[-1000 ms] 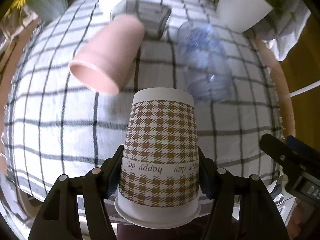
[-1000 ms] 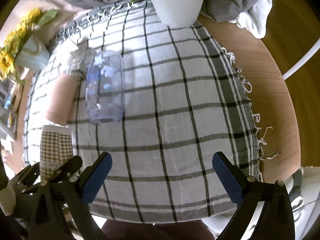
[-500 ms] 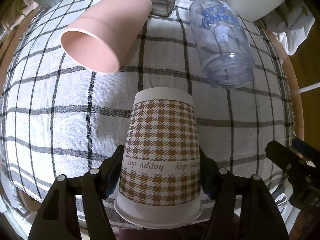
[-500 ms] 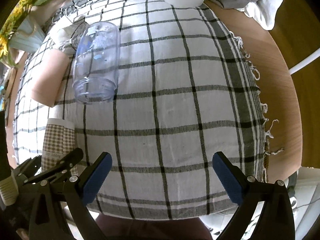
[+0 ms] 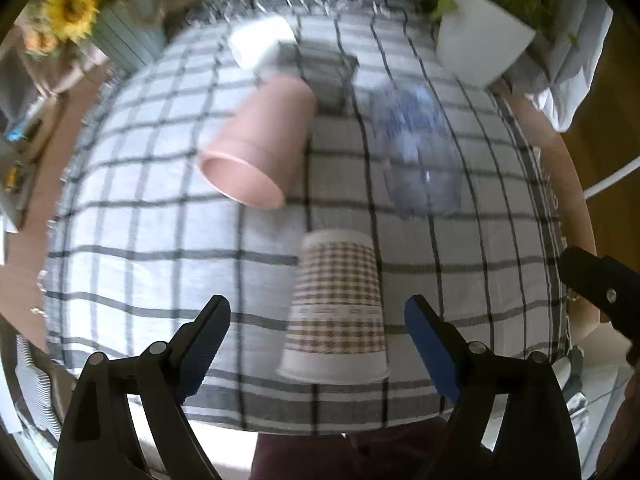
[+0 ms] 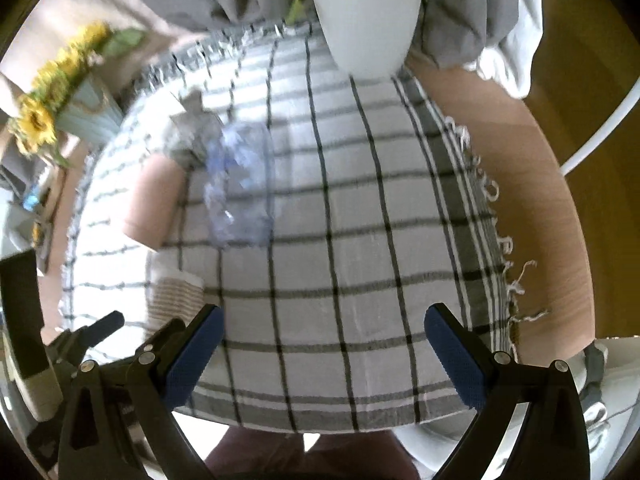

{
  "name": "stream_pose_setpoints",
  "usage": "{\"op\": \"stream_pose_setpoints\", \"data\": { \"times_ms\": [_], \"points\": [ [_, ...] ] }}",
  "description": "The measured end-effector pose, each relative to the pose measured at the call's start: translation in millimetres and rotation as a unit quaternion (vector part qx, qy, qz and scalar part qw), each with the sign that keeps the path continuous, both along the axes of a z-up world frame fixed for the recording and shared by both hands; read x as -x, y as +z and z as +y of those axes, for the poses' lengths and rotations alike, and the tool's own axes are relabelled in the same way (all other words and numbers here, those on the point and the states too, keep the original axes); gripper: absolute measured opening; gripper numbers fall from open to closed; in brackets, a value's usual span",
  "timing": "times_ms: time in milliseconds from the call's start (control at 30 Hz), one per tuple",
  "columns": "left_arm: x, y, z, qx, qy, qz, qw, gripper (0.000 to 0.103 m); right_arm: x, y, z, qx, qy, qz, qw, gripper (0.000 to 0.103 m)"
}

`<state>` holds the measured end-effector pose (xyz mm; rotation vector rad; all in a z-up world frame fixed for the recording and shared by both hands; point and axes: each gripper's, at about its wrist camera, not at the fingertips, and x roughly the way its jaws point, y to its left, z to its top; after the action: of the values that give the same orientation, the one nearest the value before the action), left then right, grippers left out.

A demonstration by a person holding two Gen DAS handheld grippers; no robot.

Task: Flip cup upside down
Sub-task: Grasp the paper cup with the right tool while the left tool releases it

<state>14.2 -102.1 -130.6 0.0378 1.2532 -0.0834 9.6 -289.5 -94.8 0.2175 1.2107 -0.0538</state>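
A brown houndstooth paper cup (image 5: 335, 308) stands upside down on the checked cloth near the table's front edge; it also shows in the right wrist view (image 6: 172, 298) at the left. My left gripper (image 5: 316, 344) is open, its jaws wide apart on either side of the cup and not touching it. My right gripper (image 6: 320, 344) is open and empty over the cloth, to the right of the cup. A pink cup (image 5: 260, 144) lies on its side behind, mouth toward me. A clear cup with blue print (image 5: 416, 152) lies on its side to its right.
A checked cloth (image 5: 140, 248) covers the round wooden table (image 6: 532, 200). A white plant pot (image 6: 366, 24) stands at the back right, a sunflower vase (image 5: 100, 16) at the back left. A grey tray and a white object (image 5: 260, 40) sit behind the pink cup.
My left gripper has opened and let go of the houndstooth cup, then drawn back and up. The cup now stands free on the cloth. My right gripper has pulled back a little.
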Motion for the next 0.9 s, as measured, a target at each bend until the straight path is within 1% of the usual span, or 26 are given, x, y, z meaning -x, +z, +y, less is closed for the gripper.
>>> {"op": "stream_pose_setpoints", "data": {
  "times_ms": [33,133,167,300,433,567,700,800,900],
  "points": [
    [-6.1,3.6,9.5,-0.002,0.004,-0.005,1.0000,0.093,-1.5,4.7,1.9,-0.003,0.000,-0.005,1.000,0.101],
    [0.8,16.6,28.6,-0.015,0.029,-0.025,0.9992,0.094,-6.8,12.7,11.8,-0.018,0.007,-0.011,1.000,0.101],
    [-5.7,19.3,33.4,-0.019,0.034,-0.026,0.9989,0.094,-8.9,14.1,17.1,-0.024,0.012,-0.012,1.000,0.101],
    [-3.3,20.9,64.5,-0.030,0.062,-0.028,0.9972,0.094,-14.6,10.1,44.0,-0.034,0.033,-0.007,0.999,0.101],
    [1.3,14.7,96.9,-0.042,0.083,-0.022,0.9954,0.096,-27.2,-1.7,72.5,-0.043,0.060,0.020,0.997,0.101],
    [2.4,6.7,118.2,-0.056,0.096,-0.014,0.9938,0.096,-39.3,-13.7,96.6,-0.041,0.078,0.039,0.995,0.101],
    [-0.1,-8.3,133.3,-0.051,0.105,0.001,0.9932,0.096,-51.1,-31.9,114.8,-0.056,0.093,0.072,0.992,0.096],
    [-2.0,-17.4,138.5,-0.054,0.104,0.005,0.9931,0.096,-58.3,-46.9,118.6,-0.060,0.087,0.098,0.990,0.091],
    [-4.7,-26.1,140.6,-0.047,0.096,0.011,0.9942,0.096,-66.2,-62.2,120.8,-0.059,0.081,0.123,0.987,0.087]
  ]
}}
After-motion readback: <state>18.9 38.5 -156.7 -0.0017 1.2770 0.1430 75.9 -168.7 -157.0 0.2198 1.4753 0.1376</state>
